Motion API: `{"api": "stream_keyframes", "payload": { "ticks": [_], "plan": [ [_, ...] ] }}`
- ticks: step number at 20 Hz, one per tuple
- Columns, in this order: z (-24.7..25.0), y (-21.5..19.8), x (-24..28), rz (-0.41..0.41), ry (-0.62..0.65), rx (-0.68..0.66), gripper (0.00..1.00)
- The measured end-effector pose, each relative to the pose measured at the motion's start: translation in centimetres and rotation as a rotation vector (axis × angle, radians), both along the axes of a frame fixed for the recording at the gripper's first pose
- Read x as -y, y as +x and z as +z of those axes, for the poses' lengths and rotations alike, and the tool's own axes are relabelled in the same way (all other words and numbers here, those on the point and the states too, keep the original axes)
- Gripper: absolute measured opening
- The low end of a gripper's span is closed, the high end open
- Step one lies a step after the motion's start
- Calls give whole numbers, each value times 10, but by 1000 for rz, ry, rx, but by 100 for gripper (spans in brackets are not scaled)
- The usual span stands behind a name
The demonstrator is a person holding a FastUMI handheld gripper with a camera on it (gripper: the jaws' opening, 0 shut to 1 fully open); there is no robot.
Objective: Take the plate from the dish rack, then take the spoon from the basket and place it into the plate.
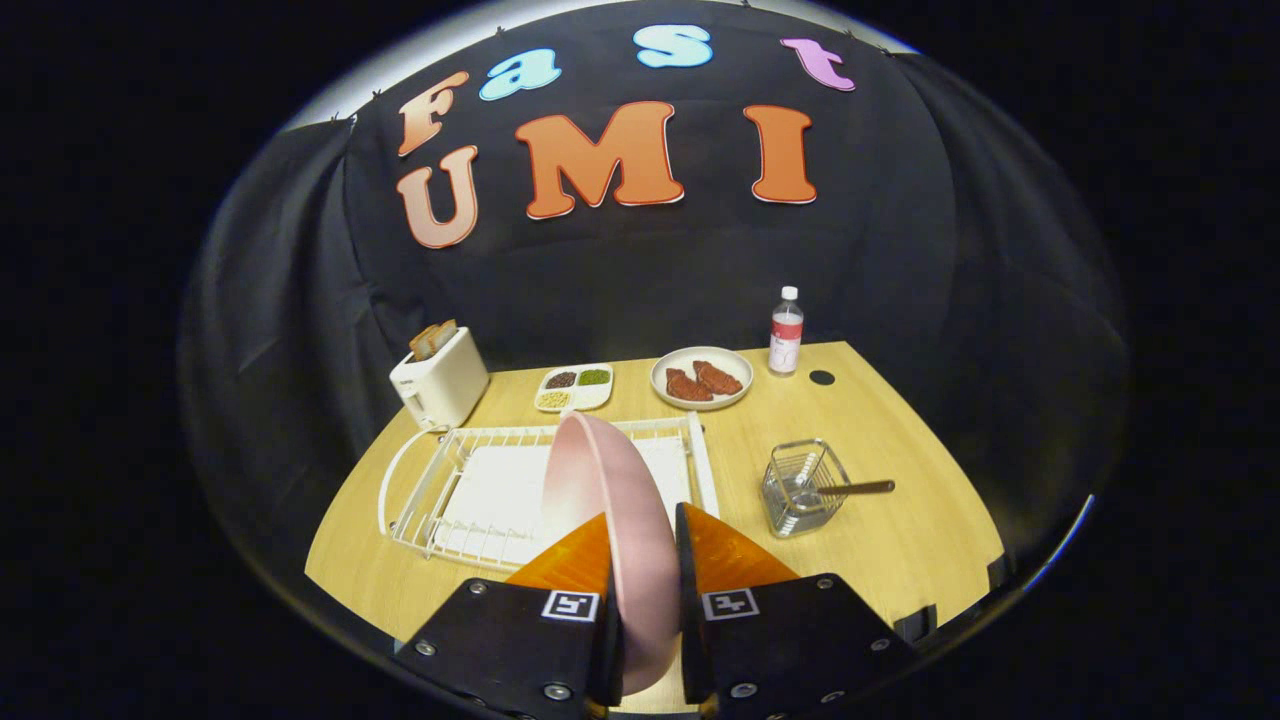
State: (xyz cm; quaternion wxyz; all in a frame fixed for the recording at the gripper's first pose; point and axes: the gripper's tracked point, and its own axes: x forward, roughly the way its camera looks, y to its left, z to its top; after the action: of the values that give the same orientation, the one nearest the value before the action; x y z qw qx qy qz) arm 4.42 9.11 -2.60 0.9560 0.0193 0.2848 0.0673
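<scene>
A pink plate stands on edge between my two fingers, and my gripper is shut on its rim. The plate is held over the white wire dish rack, which lies just ahead and to the left of the fingers. To the right of the fingers stands a small wire basket on the wooden table. A spoon rests in the basket with its brown handle sticking out to the right over the rim.
Beyond the rack stand a white toaster with bread in it, a small divided dish of seeds, and a white plate of meat slices. A bottle and a dark round hole are at the table's far right.
</scene>
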Motion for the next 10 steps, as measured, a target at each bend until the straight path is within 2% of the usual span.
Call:
{"api": "stream_keyframes", "payload": {
  "ticks": [5,10],
  "plan": [
    [-52,-66,-19,48,222,-76,23],
    [-101,-84,-18,8,407,-123,23]
  ]
}}
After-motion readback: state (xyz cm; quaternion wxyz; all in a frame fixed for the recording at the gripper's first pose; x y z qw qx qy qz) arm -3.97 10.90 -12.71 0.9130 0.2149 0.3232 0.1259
